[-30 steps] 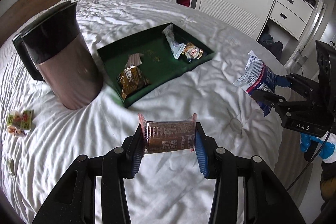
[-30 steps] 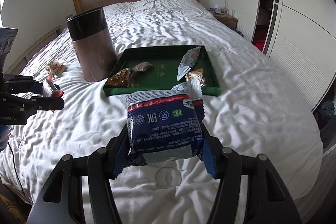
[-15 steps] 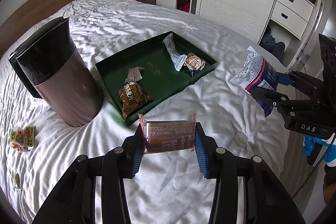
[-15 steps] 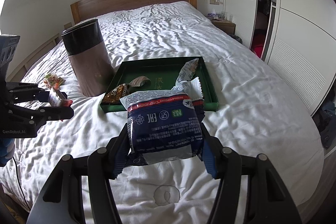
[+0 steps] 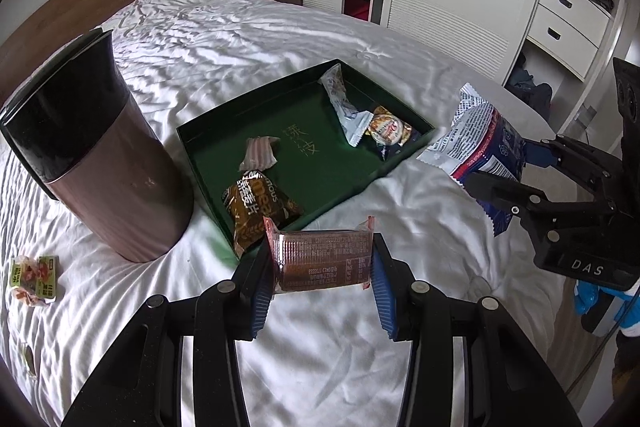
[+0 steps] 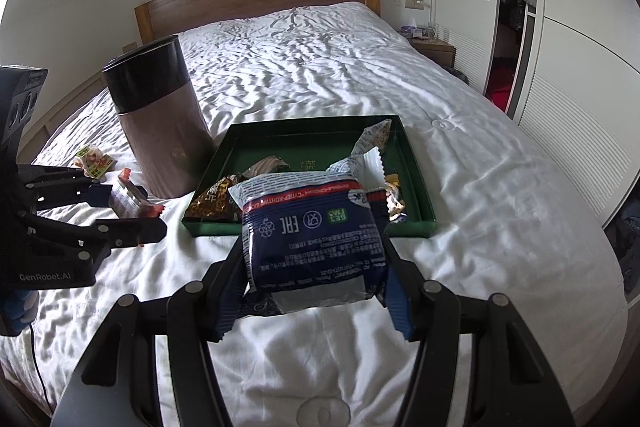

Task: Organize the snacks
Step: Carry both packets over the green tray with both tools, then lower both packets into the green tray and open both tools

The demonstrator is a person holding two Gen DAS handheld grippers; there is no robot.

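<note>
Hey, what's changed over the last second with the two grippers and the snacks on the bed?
Both grippers have moved closer to the green tray. The left gripper still clamps the brown snack bar, now near the tray's front corner. The right gripper still clamps the blue snack bag. Nothing was let go. The four snacks in the tray, the bin and the small packets beside it stayed put.

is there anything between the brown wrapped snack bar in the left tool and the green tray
Nothing visible blocks it. The left tool holds the brown wrapped snack bar just short of the green tray's near rim. A brown foil snack bag fills that near corner, but the tray's middle is bare.
</note>
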